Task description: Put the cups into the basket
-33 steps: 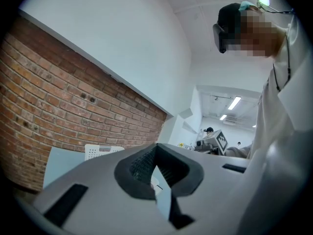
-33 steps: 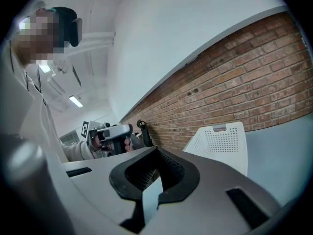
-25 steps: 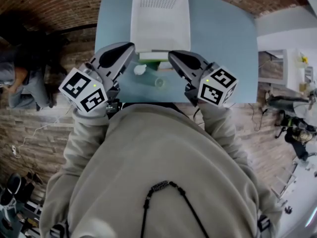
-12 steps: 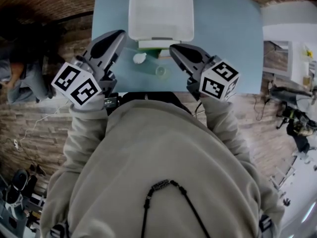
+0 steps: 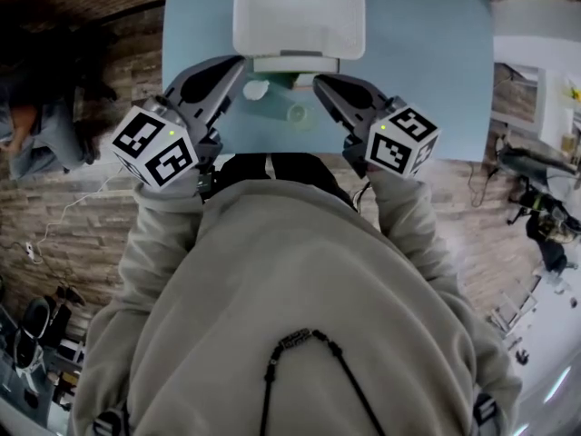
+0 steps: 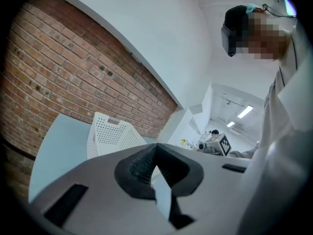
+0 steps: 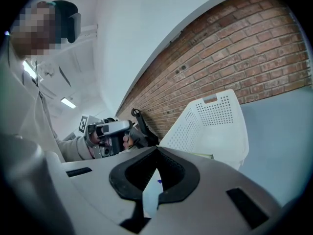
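Left tool [image 5: 238,64], right tool [image 5: 320,81]: both pressed together, empty. Small white cup [image 5: 256,89] and translucent greenish cup [image 5: 294,113] sit on blue-grey counter [image 5: 418,80] between tools, below white perforated plastic basket [image 5: 300,16]. White cup nearer left tool, greenish nearer right.

The basket [image 5: 300,16] runs off the head view's top edge.

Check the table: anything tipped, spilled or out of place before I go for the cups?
Both cups seem to lie on their sides in front of the basket: the white cup and the clear cup. No spill shows. The left gripper and right gripper hover beside them, fingers together, empty.
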A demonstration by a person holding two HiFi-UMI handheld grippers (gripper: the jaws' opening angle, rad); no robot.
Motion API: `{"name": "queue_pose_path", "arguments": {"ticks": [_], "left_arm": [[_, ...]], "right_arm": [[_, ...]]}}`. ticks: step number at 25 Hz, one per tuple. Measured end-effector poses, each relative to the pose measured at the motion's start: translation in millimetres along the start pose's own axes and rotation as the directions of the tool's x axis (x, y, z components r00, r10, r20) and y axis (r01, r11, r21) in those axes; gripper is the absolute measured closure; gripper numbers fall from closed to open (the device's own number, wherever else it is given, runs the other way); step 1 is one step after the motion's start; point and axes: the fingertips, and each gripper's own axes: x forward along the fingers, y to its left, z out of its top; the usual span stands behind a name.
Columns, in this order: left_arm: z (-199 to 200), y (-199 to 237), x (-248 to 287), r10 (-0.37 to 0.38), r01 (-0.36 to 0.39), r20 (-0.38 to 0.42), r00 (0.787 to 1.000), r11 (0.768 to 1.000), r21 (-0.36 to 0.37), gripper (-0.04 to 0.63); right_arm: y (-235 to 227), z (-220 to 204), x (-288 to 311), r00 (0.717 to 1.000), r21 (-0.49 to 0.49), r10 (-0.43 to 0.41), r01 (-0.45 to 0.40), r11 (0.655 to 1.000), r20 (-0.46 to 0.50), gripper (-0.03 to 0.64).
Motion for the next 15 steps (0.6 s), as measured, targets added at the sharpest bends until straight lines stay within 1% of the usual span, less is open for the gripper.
{"name": "queue_pose_path", "arguments": {"ticks": [3, 10, 15], "left_arm": [[-18, 3, -2, 0.008, -0.008, -0.017, 1.0, 1.0, -0.03, 0.598], [-52, 7, 1, 0.005, -0.01, -0.062, 0.998, 0.998, -0.069, 0.598], [-79, 5, 0, 0.002, -0.012, -0.089, 0.996, 0.993, -0.114, 0.598]], "right_arm": [[-3, -16, 1, 1.0, 0.019, -0.006, 0.007, 1.0, -0.025, 0.607], [-16, -52, 9, 0.997, 0.041, -0.023, 0.027, 0.999, -0.074, 0.607], [-23, -77, 8, 0.994, 0.07, -0.042, 0.049, 0.996, -0.103, 0.607]]}}
